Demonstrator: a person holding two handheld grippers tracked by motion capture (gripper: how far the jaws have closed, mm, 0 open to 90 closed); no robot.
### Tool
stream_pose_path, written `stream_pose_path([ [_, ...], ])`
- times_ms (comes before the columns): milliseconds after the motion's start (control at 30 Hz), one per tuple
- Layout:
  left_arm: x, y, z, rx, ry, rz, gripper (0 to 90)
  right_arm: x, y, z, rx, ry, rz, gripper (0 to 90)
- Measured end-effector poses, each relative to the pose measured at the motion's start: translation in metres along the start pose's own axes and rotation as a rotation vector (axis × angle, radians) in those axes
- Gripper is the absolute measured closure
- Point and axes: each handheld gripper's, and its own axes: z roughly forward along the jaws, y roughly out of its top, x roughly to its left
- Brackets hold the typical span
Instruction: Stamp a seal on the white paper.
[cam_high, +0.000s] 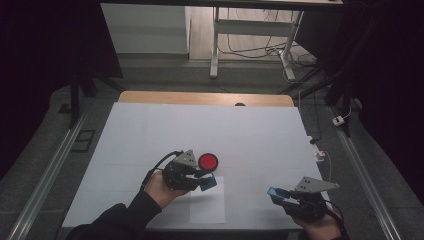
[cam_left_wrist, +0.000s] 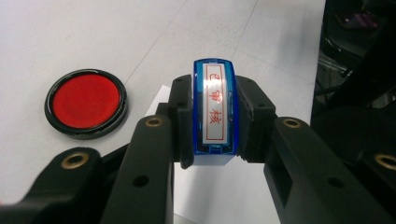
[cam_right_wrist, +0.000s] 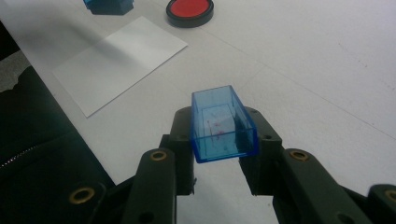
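My left gripper (cam_high: 206, 182) is shut on a blue stamp (cam_left_wrist: 215, 112) whose white label carries red characters. The stamp hangs over the top edge of a white paper sheet (cam_high: 207, 205), just below a round red ink pad (cam_high: 208, 161) in a black rim. In the left gripper view the ink pad (cam_left_wrist: 86, 103) lies to the left of the jaws. My right gripper (cam_high: 276, 194), near the table's front right, is shut on a clear blue stamp cap (cam_right_wrist: 222, 123), open side facing forward. The right gripper view has the paper (cam_right_wrist: 119, 58), ink pad (cam_right_wrist: 190, 10) and stamp (cam_right_wrist: 108, 5) farther off.
A white cover (cam_high: 200, 125) spreads over the table, with a wooden strip (cam_high: 205, 98) at the far edge. Metal rails (cam_high: 50, 165) run along both sides. A desk frame (cam_high: 250, 35) and cables stand on the floor beyond.
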Motion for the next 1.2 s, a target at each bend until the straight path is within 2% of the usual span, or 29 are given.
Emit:
stream_pose_path([
  [633, 0.0, -0.013, 0.028, 0.086, 0.021, 0.023, 70.3, 0.001, -0.001, -0.001, 0.001, -0.003, -0.001, 68.3],
  [933, 0.002, -0.017, 0.034, 0.111, 0.038, 0.027, 70.3, 0.001, 0.0, -0.001, 0.004, -0.004, -0.002, 68.3],
  [1000, 0.002, -0.018, 0.036, 0.131, 0.039, 0.035, 70.3, 0.001, 0.0, -0.001, 0.002, -0.003, -0.002, 68.3],
  [1200, 0.0, -0.018, 0.037, 0.129, 0.047, 0.044, 70.5, 0.001, 0.0, -0.001, 0.005, -0.005, -0.002, 68.3],
])
